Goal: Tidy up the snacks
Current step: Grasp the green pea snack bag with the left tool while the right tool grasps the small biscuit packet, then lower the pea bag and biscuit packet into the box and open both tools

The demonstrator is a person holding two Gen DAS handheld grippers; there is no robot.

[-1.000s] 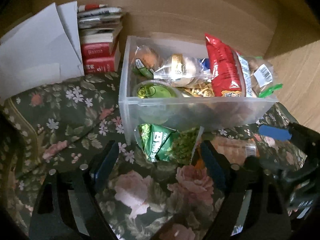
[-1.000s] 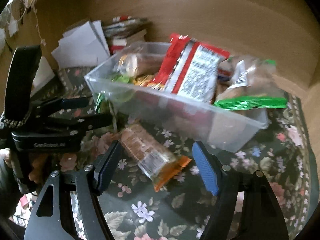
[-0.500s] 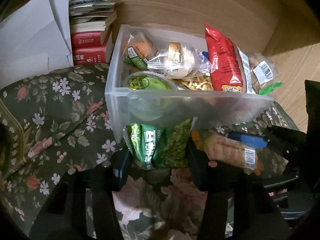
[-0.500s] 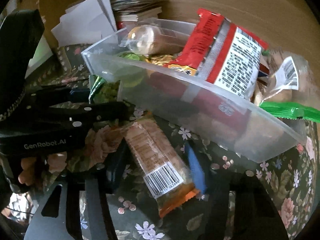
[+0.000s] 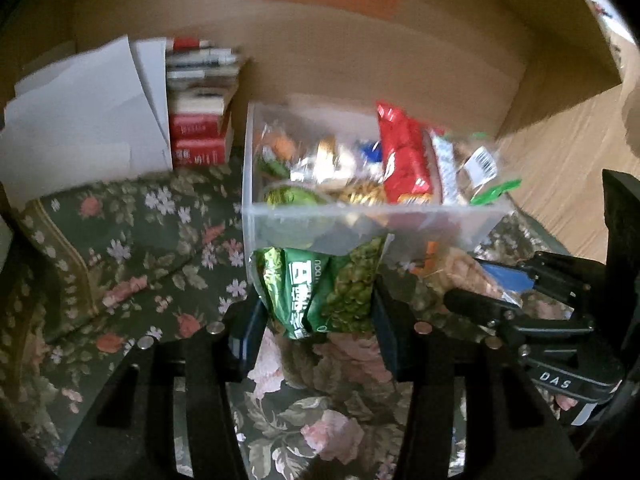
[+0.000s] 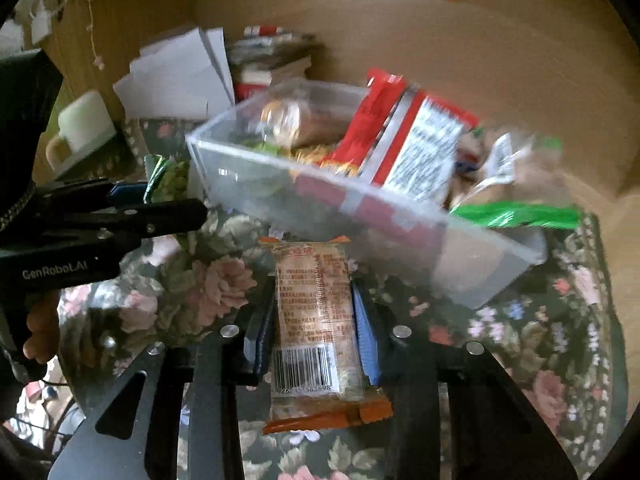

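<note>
Green pea bag (image 5: 324, 292) sits clenched in your left gripper (image 5: 316, 312), and your right gripper (image 6: 312, 336) grasps the orange-edged cracker pack (image 6: 316, 320), both just in front of the clear bin (image 6: 400, 224). That bin looks crammed already. Push either packet in carelessly and you may tip out the red bag (image 6: 376, 120) or crush the crackers.

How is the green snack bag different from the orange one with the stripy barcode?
The green bag is crumpled and shows green peas; the orange-edged packet is flat and see-through, with a brown bar inside. The left gripper pinches the green bag; the right gripper pinches the orange-edged packet. Only the packet shows a barcode. Both are outside the clear bin.
</note>
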